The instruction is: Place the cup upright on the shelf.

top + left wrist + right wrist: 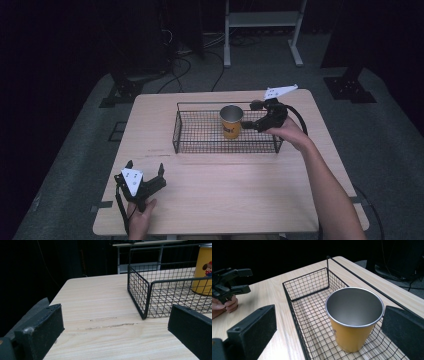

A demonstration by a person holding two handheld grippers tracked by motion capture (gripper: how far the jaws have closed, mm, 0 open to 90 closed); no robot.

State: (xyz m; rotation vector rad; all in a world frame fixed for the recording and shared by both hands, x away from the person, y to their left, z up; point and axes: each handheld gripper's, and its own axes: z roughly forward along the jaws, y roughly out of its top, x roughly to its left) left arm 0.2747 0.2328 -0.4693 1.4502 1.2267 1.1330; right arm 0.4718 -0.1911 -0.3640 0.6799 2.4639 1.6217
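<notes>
Cup (354,320) is standing upright inside basket (200,131), between the spread fingers of right gripper (248,125), not yet clamped. Left gripper (145,170) is idling, fingers apart, over worktop (225,190). Grasp appears pending.

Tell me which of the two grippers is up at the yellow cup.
The right gripper: its open jaws sit beside the yellow cup in the wire basket. The left gripper rests near the table's front edge, well short of the basket.
</notes>
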